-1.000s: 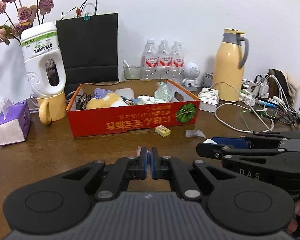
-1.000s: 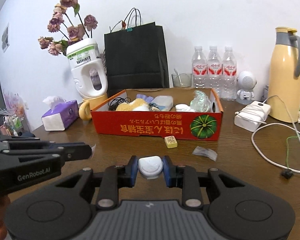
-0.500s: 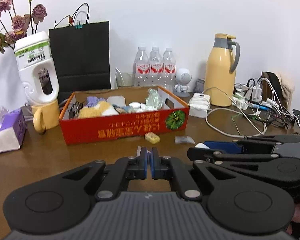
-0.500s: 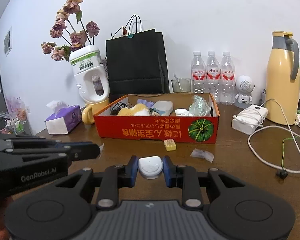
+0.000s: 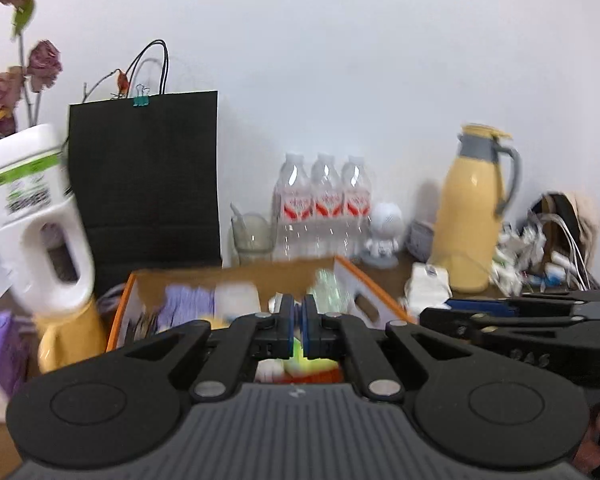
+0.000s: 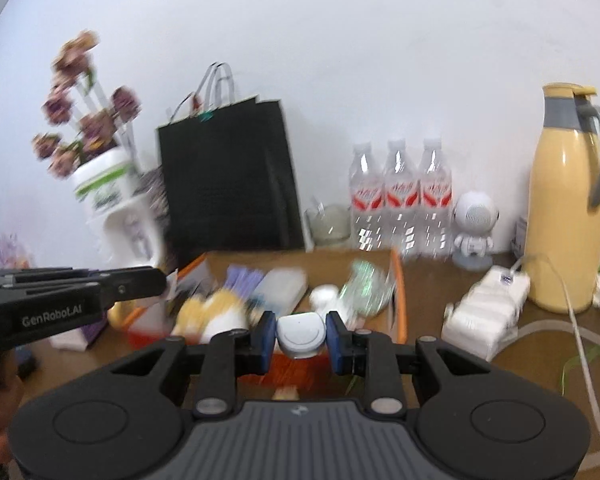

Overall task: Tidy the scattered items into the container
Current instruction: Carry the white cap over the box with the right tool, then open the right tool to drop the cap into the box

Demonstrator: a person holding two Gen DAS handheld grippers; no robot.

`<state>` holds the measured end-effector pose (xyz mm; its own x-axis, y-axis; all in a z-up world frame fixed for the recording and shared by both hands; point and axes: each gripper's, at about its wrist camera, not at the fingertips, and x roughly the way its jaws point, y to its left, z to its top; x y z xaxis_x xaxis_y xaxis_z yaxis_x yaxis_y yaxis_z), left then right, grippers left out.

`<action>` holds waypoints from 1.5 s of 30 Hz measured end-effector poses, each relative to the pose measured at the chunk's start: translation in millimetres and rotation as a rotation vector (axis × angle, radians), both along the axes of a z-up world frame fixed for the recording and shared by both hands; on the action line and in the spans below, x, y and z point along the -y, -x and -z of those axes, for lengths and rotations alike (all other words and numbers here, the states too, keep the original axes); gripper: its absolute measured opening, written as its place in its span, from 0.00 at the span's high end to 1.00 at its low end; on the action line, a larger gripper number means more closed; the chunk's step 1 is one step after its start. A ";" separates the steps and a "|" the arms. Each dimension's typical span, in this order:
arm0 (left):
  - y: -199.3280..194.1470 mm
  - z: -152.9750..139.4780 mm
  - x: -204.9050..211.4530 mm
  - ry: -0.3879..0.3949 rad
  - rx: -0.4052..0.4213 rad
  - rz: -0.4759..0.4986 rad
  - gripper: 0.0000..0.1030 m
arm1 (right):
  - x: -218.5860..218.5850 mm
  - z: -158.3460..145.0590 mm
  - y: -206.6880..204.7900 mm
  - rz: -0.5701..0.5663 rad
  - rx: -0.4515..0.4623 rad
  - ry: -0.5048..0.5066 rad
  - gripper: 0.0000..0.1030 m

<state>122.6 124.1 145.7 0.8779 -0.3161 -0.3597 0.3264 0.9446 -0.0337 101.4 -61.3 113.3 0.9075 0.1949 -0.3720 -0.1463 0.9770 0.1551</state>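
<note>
White wall behind a brown desk (image 6: pixel 440 364), frames motion-blurred. Red cardboard box (image 6: pixel 398 300) sits mid-frame, holding a yellow plush (image 6: pixel 216 308), purple cloth (image 6: pixel 242 278) and a clear bag (image 6: pixel 364 286). Right tool (image 6: pixel 301 338) clamps a small white round case (image 6: pixel 301 334) between its blue pads, low centre, over the box's front edge. Left tool (image 5: pixel 298 326) is pinched shut on a thin white scrap (image 6: pixel 172 278), hard to identify. Black bag (image 6: pixel 228 180), water bottles (image 6: pixel 400 188), yellow thermos (image 6: pixel 564 200) stand behind.
</note>
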 end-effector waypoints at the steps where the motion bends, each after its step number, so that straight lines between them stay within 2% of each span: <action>1: -19.1 -4.7 2.2 0.006 -0.018 0.007 0.96 | 6.7 -8.1 -16.0 0.003 0.003 -0.004 0.75; 4: -72.0 -12.6 12.6 -0.020 -0.065 0.010 0.96 | 25.9 -26.6 -66.3 -0.020 -0.042 -0.038 0.75; 7: -134.2 -13.3 14.5 0.043 -0.223 0.041 0.96 | 35.1 -33.9 -125.7 -0.069 -0.148 -0.058 0.75; 8: -150.7 -10.5 14.9 0.061 -0.264 0.045 0.96 | 35.1 -31.3 -146.8 -0.084 -0.195 -0.059 0.75; 11: -190.3 12.0 22.3 0.009 -0.336 0.059 0.96 | 26.1 -10.3 -200.7 -0.125 -0.372 -0.071 0.75; 13: -213.3 37.3 23.8 0.016 -0.437 0.047 0.96 | 23.9 9.6 -229.2 -0.119 -0.485 -0.077 0.75; 16: -235.0 68.9 23.0 0.034 -0.540 0.031 0.96 | 21.2 33.7 -253.8 -0.081 -0.594 -0.015 0.75; 19: -247.1 82.9 27.0 0.028 -0.586 0.039 0.95 | 15.0 45.9 -263.4 -0.058 -0.652 0.070 0.75; 23: -249.2 79.9 28.4 0.007 -0.584 0.030 0.90 | 6.9 49.3 -269.6 -0.064 -0.704 0.167 0.74; 24: -247.2 75.6 26.2 0.005 -0.572 0.027 0.87 | 5.1 47.6 -271.0 -0.060 -0.710 0.183 0.73; 26: -243.1 66.8 22.4 -0.005 -0.558 0.024 0.74 | 9.1 44.2 -270.8 -0.049 -0.712 0.191 0.66; 28: -239.2 54.0 19.3 -0.027 -0.540 0.007 0.51 | 11.2 36.6 -267.2 -0.038 -0.708 0.157 0.59; 29: -237.2 48.2 16.8 -0.042 -0.539 -0.005 0.46 | 10.8 33.0 -264.4 -0.032 -0.706 0.149 0.51; 31: -234.9 36.7 14.8 -0.092 -0.542 -0.052 0.15 | 6.9 27.3 -256.6 -0.040 -0.711 0.133 0.43; 33: -228.4 28.7 12.7 -0.156 -0.534 -0.103 0.04 | 4.9 23.0 -251.1 -0.049 -0.722 0.105 0.42; 37: -216.3 25.8 0.1 -0.188 -0.614 -0.222 0.00 | 0.8 13.1 -237.0 -0.026 -0.726 0.045 0.23; 41: -201.8 24.4 -8.3 -0.216 -0.697 -0.263 0.00 | -6.0 2.4 -225.3 -0.014 -0.734 0.051 0.22; 45: -175.5 9.2 -12.6 -0.215 -0.653 -0.260 0.00 | -9.5 -10.6 -207.0 0.024 -0.684 0.045 0.18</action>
